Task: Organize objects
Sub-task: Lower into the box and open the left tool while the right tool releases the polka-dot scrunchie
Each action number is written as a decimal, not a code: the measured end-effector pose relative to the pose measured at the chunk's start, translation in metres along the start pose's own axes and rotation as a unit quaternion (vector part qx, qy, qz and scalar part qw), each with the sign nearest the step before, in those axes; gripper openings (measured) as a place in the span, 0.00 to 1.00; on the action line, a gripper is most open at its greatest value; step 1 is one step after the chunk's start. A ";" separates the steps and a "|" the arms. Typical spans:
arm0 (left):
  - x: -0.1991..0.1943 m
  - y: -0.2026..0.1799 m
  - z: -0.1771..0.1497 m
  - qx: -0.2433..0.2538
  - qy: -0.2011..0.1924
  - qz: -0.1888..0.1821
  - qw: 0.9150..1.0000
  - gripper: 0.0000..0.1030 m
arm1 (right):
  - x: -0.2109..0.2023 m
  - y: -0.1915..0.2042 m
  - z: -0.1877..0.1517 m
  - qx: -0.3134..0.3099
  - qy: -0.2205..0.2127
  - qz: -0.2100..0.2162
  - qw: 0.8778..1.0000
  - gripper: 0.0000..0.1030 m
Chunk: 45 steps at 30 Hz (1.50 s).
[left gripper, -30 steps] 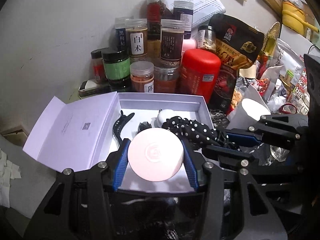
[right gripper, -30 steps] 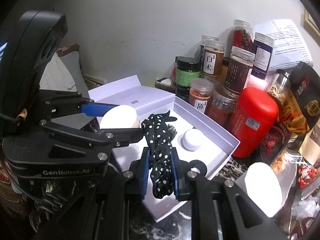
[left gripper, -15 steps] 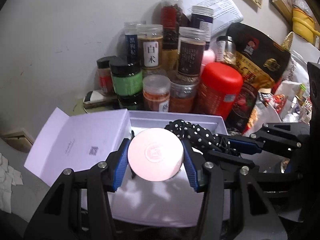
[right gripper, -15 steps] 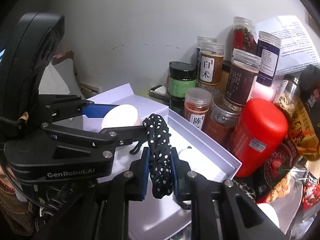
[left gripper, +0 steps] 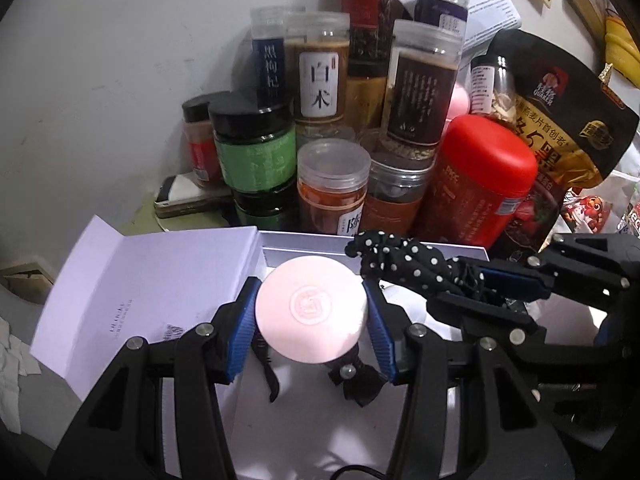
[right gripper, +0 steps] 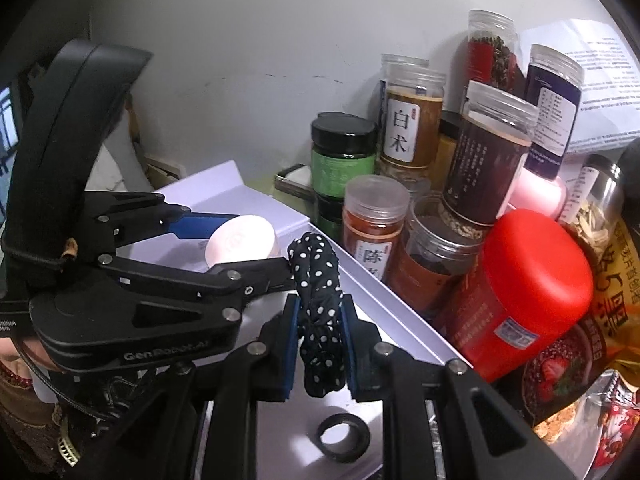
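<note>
Both claws are loaded above the white box (left gripper: 280, 252): the left claw (left gripper: 311, 322) grips a pink round compact (left gripper: 311, 316), the right claw (right gripper: 320, 322) pinches a polka-dot hair tie (right gripper: 318, 300). Placing looks next: lower each into the box, then release.

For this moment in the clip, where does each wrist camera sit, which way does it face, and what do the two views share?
Left wrist: on the left gripper, facing the jar stack at the wall; its fingers clamp a round pale-pink compact; the right gripper enters at right.
Right wrist: on the right gripper, facing the same wall; it pinches a black white-dotted fabric scrunchie; the left gripper shows at left.
Shared: open white gift box, red rounded canister, both held items.
</note>
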<state>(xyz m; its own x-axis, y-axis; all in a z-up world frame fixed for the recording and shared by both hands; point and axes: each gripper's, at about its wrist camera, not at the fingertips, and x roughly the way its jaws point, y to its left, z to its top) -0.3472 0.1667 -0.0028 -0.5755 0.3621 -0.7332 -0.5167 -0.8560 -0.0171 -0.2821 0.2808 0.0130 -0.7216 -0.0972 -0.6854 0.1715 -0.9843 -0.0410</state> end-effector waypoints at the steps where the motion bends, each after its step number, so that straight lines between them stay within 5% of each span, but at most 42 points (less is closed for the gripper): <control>1: 0.003 0.000 -0.001 0.000 0.003 -0.001 1.000 0.48 | 0.002 0.002 -0.001 -0.005 0.004 -0.010 1.000 0.18; 10: 0.017 0.004 -0.005 -0.003 0.008 0.028 1.000 0.48 | 0.020 0.009 -0.005 -0.011 0.021 -0.051 0.998 0.18; 16: 0.032 0.010 -0.008 -0.018 0.022 0.007 1.000 0.48 | 0.031 0.006 -0.007 -0.004 0.030 -0.063 0.998 0.18; 28: 0.057 0.022 -0.017 -0.044 0.062 -0.018 0.997 0.48 | 0.048 -0.009 -0.014 0.030 0.049 -0.045 0.997 0.18; 45: 0.066 0.020 -0.020 -0.045 0.089 -0.005 0.995 0.48 | 0.065 -0.016 -0.024 0.049 0.084 -0.022 0.995 0.18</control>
<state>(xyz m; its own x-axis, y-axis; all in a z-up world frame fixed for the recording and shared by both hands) -0.3829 0.1659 -0.0653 -0.4443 0.3066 -0.8418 -0.4581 -0.8852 -0.0807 -0.3152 0.2937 -0.0485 -0.6030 -0.0363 -0.7969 0.0710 -0.9974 -0.0083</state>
